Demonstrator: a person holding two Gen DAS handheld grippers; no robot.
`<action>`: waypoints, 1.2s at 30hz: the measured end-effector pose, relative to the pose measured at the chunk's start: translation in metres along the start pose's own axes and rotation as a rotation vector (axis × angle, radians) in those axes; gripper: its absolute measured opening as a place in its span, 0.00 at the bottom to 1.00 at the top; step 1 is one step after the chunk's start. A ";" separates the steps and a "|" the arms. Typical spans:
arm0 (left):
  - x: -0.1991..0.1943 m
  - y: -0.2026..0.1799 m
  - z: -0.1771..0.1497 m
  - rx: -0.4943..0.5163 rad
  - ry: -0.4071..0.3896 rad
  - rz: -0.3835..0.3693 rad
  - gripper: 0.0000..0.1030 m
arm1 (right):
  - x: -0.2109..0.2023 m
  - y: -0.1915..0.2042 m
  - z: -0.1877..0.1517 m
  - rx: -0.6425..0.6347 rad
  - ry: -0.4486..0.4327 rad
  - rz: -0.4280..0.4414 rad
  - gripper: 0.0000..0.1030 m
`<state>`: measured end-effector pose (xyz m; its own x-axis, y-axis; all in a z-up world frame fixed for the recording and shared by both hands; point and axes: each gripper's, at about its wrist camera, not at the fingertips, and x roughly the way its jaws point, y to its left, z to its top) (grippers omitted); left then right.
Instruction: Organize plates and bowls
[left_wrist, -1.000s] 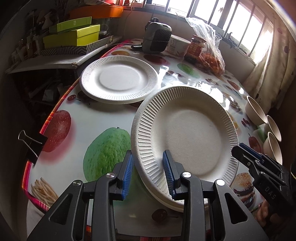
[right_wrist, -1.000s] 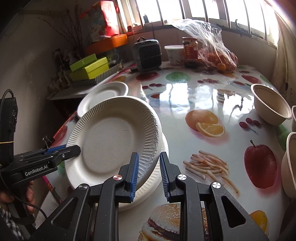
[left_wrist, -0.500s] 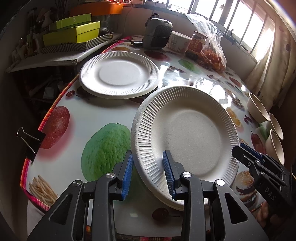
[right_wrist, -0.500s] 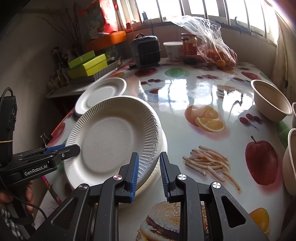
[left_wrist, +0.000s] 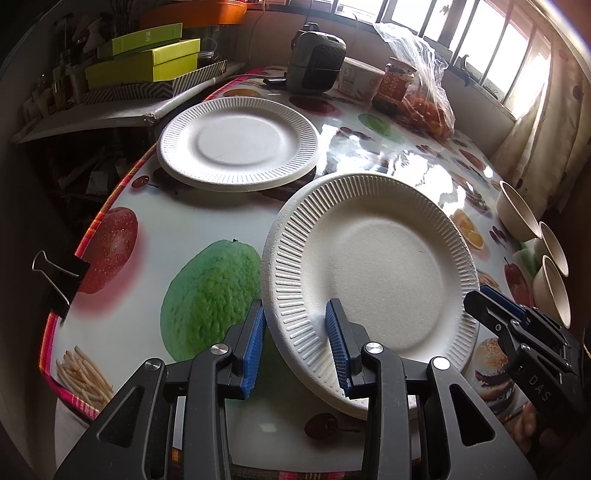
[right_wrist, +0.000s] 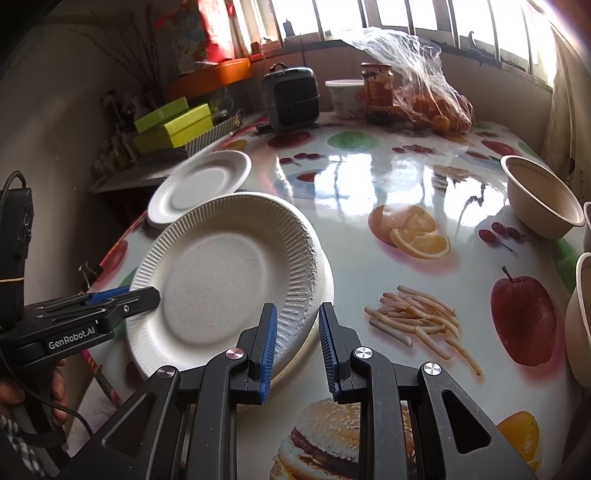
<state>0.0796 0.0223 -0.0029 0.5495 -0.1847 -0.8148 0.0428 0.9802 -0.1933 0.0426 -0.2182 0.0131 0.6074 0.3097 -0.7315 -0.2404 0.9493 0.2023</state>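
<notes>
My left gripper (left_wrist: 295, 343) is shut on the ribbed rim of a white paper plate (left_wrist: 373, 266) and holds it tilted, left edge raised, over another plate (right_wrist: 325, 291) lying beneath it. In the right wrist view the held plate (right_wrist: 221, 280) shows at the left, with the left gripper (right_wrist: 122, 299) at its left rim. My right gripper (right_wrist: 297, 347) is open, its jaws straddling the plates' right rims without closing. A third paper plate (left_wrist: 236, 144) lies flat at the far left of the table. Three beige bowls (right_wrist: 539, 199) stand at the right edge.
The table has a glossy fruit-print cloth (left_wrist: 207, 273). At the back stand a dark small heater (left_wrist: 314, 70), a white tub (right_wrist: 347, 96), a jar (right_wrist: 376, 92) and a plastic bag of oranges (right_wrist: 432, 99). Green boxes (left_wrist: 147, 62) sit on a side shelf. A binder clip (left_wrist: 59, 277) grips the left edge.
The held plate has tilted up a little more on its left side and both views have shifted slightly back. The right gripper stays open beside the plates.
</notes>
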 end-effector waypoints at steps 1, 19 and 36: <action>0.000 0.000 0.000 -0.001 0.002 0.000 0.34 | 0.000 0.000 0.000 0.000 0.001 0.000 0.22; 0.003 -0.004 -0.001 0.006 0.008 0.005 0.39 | 0.001 -0.001 -0.003 -0.001 0.000 -0.003 0.27; 0.000 -0.003 -0.001 0.004 -0.003 0.024 0.45 | 0.001 -0.001 -0.003 0.001 -0.001 -0.010 0.41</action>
<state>0.0783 0.0197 -0.0027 0.5530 -0.1605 -0.8176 0.0330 0.9847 -0.1710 0.0414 -0.2190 0.0105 0.6103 0.2999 -0.7332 -0.2335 0.9525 0.1953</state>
